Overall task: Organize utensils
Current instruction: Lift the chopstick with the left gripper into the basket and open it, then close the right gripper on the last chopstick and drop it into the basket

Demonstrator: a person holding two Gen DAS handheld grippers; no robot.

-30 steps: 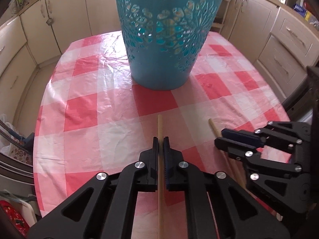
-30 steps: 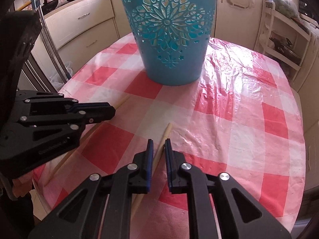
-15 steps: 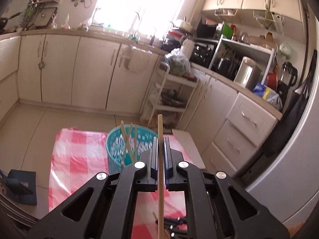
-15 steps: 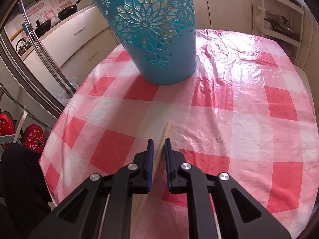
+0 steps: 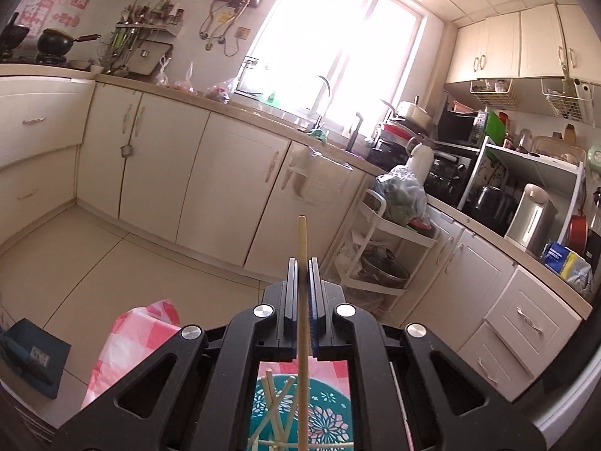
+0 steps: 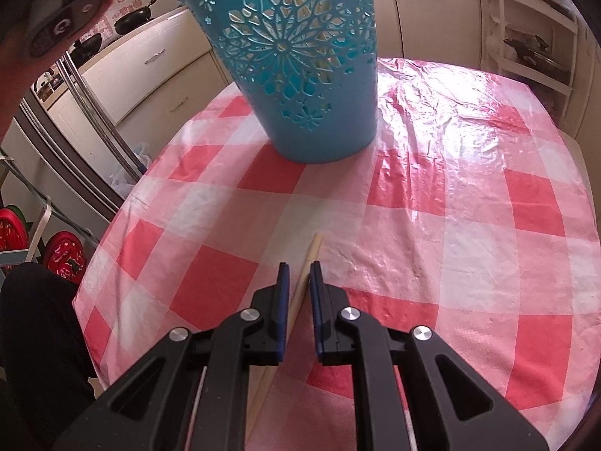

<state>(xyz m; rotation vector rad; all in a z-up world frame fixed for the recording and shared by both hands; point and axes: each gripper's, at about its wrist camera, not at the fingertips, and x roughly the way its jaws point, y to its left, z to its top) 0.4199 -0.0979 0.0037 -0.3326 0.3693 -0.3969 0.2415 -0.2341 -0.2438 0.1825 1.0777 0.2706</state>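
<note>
My left gripper [image 5: 302,263] is shut on a wooden chopstick [image 5: 301,240] and holds it high, pointing toward the kitchen counter. Directly below, between its arms, I see the teal cut-out basket [image 5: 326,406] with several chopsticks [image 5: 274,413] standing in it. My right gripper [image 6: 299,268] hovers low over the red-and-white checked tablecloth [image 6: 450,225], shut on a second wooden chopstick [image 6: 313,250] that runs slanted between its jaws. The basket [image 6: 300,75] stands on the table beyond it. A hand with the left gripper's body [image 6: 64,18] shows at the top left.
The table edge curves around left and right. Steel fridge handles [image 6: 94,120] and a dark-clothed leg [image 6: 33,338] are at the left. A white trolley rack [image 5: 394,233] and cream cabinets [image 5: 225,173] stand beyond the table, with a dark box [image 5: 30,353] on the floor.
The left gripper lifted its chopstick off the table to high above the basket, its view swinging up to the kitchen. The right gripper stayed over its chopstick, turning slightly.
</note>
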